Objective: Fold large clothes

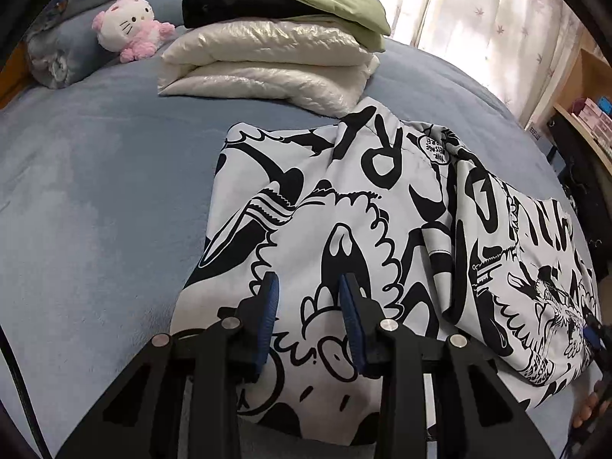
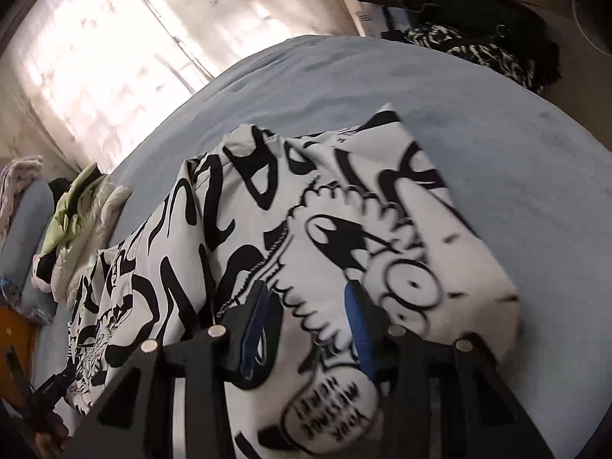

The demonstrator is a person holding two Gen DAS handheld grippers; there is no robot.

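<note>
Left tool (image 1: 308, 287) hangs with its blue-padded fingers (image 1: 271, 306) spread apart, nothing between them, just above the near part of a black-and-white graphic-print garment (image 1: 344, 229). That garment lies partly folded on the blue bed (image 1: 95, 210), directly ahead of and beneath this tool, with one folded flap lying off to the tool's right.

Right tool (image 2: 306, 298) is likewise spread, its blue pads (image 2: 357, 317) standing apart over the same garment (image 2: 344, 229), which lies under and ahead of it; this view is blurred, so whether the fingertips touch the cloth cannot be told.

Far ahead of the left tool, beyond the garment, sits a stack of folded clothes: a shiny white puffy jacket (image 1: 267, 65) at the bottom, with a black piece (image 1: 229, 4) and a light green piece (image 1: 325, 4) on top. To the left of that stack a pink-and-white Hello Kitty plush (image 1: 128, 26) leans against a blue pillow (image 1: 69, 49). Sheer curtains (image 1: 497, 19) hang behind the bed.
</note>
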